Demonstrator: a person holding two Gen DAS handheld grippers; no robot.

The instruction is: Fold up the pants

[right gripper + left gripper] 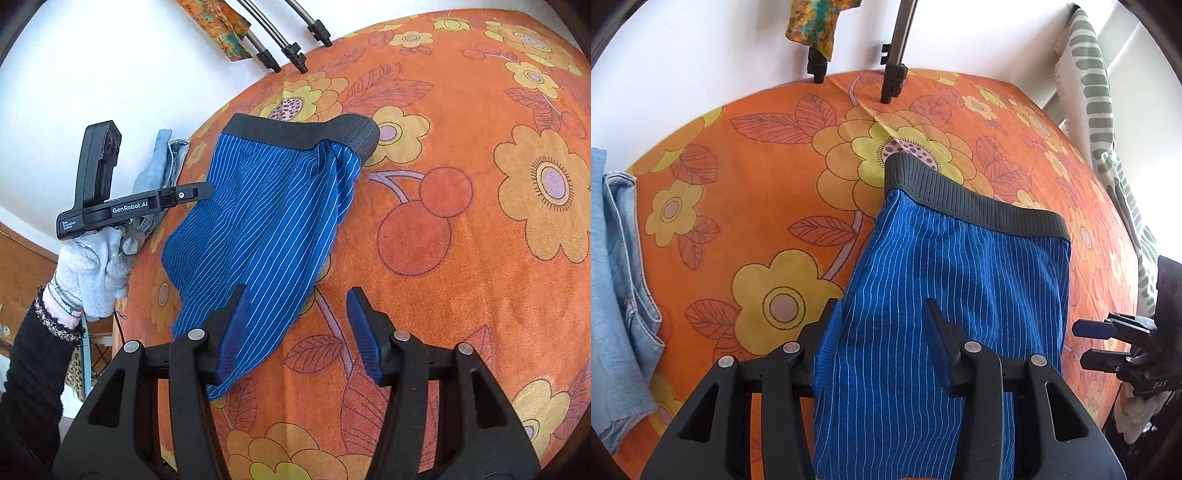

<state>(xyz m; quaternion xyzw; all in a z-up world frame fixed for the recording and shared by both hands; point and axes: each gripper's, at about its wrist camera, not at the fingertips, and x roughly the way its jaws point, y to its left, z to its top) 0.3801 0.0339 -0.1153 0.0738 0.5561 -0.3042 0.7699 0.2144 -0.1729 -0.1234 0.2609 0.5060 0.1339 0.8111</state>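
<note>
Jeans are lying at the far left of the orange cloth. The blue striped pants are lying mid-cloth, black waistband far. They are looking light, soft and floppy, so the firmer waistband or hem seems the best hold. The left gripper is hovering part-open above them, gripping nothing. The right gripper is hanging part-open and empty just right of them.

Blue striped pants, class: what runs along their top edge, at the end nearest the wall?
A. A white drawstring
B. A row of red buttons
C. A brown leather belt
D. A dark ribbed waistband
D: a dark ribbed waistband borders the far end of the blue striped pants.
</note>
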